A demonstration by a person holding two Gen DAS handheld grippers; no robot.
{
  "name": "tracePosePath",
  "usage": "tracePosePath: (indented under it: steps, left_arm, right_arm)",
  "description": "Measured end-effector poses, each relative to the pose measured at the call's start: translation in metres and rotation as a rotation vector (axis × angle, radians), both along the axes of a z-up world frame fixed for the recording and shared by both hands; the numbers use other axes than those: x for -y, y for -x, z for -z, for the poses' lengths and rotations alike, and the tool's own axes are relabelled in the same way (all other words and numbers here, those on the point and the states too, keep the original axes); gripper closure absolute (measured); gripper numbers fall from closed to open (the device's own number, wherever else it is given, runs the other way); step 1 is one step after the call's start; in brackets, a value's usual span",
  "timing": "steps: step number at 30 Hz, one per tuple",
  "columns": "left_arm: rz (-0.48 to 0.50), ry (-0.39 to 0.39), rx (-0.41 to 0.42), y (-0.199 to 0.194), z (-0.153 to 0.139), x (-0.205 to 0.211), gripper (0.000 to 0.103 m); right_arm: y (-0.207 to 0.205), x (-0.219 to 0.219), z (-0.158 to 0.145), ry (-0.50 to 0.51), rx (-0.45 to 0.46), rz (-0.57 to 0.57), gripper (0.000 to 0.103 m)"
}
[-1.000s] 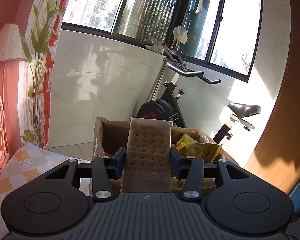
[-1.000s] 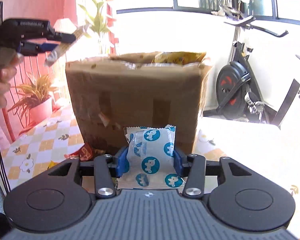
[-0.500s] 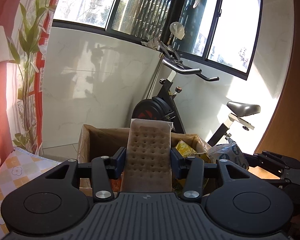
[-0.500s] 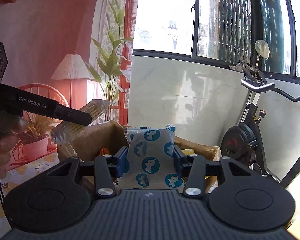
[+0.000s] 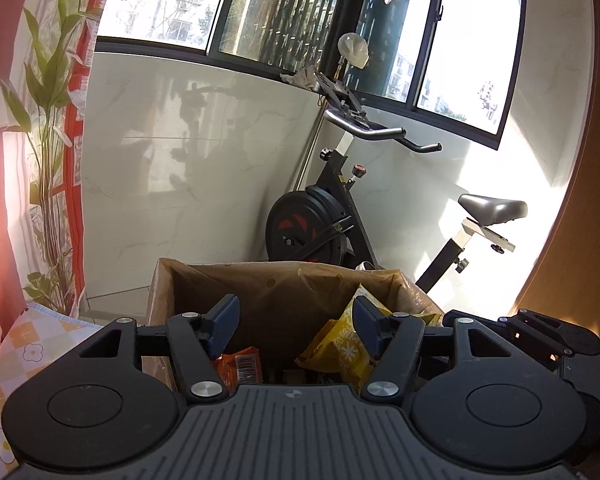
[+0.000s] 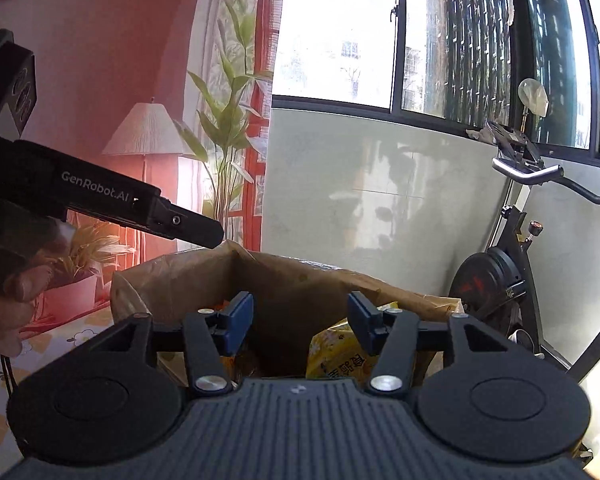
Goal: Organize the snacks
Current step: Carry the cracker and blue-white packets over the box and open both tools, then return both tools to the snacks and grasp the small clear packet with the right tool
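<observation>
Sunlit windows backed the cardboard box (image 5: 260,284). Both grippers, left (image 5: 294,326) and right (image 6: 298,318), hung over it, jaws apart and empty. Yellow packets (image 5: 340,344) lay below.

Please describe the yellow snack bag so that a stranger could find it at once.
Find the open cardboard box before the exercise bike. The yellow snack bag stands inside, toward the right wall. Only it is yellow with white flowers; its neighbour is an orange packet.
</observation>
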State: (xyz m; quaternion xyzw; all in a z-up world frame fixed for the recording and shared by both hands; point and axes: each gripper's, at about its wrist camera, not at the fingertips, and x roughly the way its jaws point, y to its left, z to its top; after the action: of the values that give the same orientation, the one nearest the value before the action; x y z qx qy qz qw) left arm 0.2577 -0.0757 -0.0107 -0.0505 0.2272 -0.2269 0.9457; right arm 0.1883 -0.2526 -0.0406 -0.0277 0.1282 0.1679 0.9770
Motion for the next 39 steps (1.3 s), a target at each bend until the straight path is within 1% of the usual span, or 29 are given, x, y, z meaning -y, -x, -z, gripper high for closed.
tracePosePath:
  steps: [1, 2, 3, 5, 7, 9, 11, 13, 16, 18, 19, 21, 23, 25, 28, 33, 35, 39]
  left_arm:
    - [-0.008, 0.007, 0.000, 0.004, -0.001, -0.005, 0.038]
    - [-0.020, 0.013, 0.002, 0.010, -0.003, -0.012, 0.038]
    - [-0.027, 0.015, 0.007, 0.015, -0.004, -0.018, 0.038]
    - [-0.053, 0.006, 0.021, 0.028, -0.009, -0.030, 0.038]
    - [-0.072, 0.001, 0.019, 0.038, -0.014, -0.039, 0.038]
    - [-0.088, -0.002, 0.002, 0.049, -0.018, -0.049, 0.038]
    - [-0.108, -0.010, -0.013, 0.064, -0.015, -0.056, 0.038]
    - [-0.128, -0.022, -0.030, 0.078, -0.005, -0.060, 0.038]
    - [-0.170, -0.040, -0.069, 0.103, 0.021, -0.067, 0.039]
    - [-0.210, -0.036, -0.109, 0.116, 0.042, -0.075, 0.039]
    - [-0.227, -0.035, -0.117, 0.122, 0.050, -0.076, 0.039]
    - [-0.272, -0.062, -0.120, 0.133, 0.066, -0.079, 0.039]
    - [-0.296, -0.053, -0.128, 0.139, 0.077, -0.084, 0.039]
    - [-0.322, -0.060, -0.136, 0.141, 0.084, -0.085, 0.039]
    - [-0.359, -0.071, -0.129, 0.143, 0.091, -0.090, 0.040]
    - [-0.390, -0.069, -0.143, 0.141, 0.097, -0.089, 0.040]
    - [-0.393, -0.067, -0.156, 0.139, 0.100, -0.084, 0.040]
    - [-0.382, -0.070, -0.170, 0.137, 0.108, -0.079, 0.040]
  right_arm:
    - [0.010, 0.007, 0.000, -0.024, 0.007, -0.009, 0.046]
    - [0.018, 0.013, 0.001, -0.044, 0.012, -0.012, 0.042]
    - [0.026, 0.019, 0.003, -0.062, 0.017, -0.014, 0.040]
    - [0.043, 0.032, 0.009, -0.087, 0.023, -0.006, 0.040]
    - [0.060, 0.046, 0.019, -0.105, 0.009, 0.014, 0.040]
    - [0.069, 0.056, 0.030, -0.120, -0.015, 0.028, 0.040]
    - [0.079, 0.065, 0.043, -0.129, -0.041, 0.047, 0.040]
    - [0.090, 0.074, 0.060, -0.147, -0.066, 0.061, 0.040]
    - [0.099, 0.080, 0.082, -0.148, -0.107, 0.063, 0.040]
    - [0.103, 0.083, 0.098, -0.142, -0.151, 0.054, 0.041]
    - [0.104, 0.085, 0.109, -0.149, -0.180, 0.050, 0.041]
    - [0.105, 0.087, 0.121, -0.149, -0.214, 0.051, 0.041]
    - [0.101, 0.090, 0.137, -0.145, -0.265, 0.061, 0.043]
    - [0.098, 0.094, 0.149, -0.142, -0.299, 0.067, 0.043]
    - [0.094, 0.096, 0.167, -0.080, -0.341, 0.065, 0.043]
    - [0.088, 0.085, 0.188, 0.120, -0.368, 0.002, 0.044]
    - [0.084, 0.082, 0.194, 0.181, -0.371, -0.016, 0.044]
    - [0.072, 0.078, 0.201, 0.234, -0.386, -0.047, 0.043]
